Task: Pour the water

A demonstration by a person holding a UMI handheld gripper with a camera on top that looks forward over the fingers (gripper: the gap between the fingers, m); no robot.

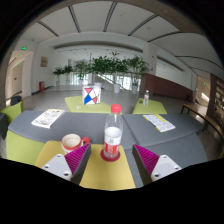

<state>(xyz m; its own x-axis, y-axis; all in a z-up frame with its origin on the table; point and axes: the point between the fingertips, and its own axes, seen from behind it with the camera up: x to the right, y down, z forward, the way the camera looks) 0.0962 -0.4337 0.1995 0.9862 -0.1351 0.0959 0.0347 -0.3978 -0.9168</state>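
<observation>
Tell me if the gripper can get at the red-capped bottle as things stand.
Probably yes. The bottle stands upright between the gripper's open jaws with nothing in the way; the cup sits off to one side.

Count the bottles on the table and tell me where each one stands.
2. A red-capped bottle stands between the open gripper's fingers, beside a cup. A smaller bottle stands far beyond, near the table's back edge. Others may be hidden.
</observation>
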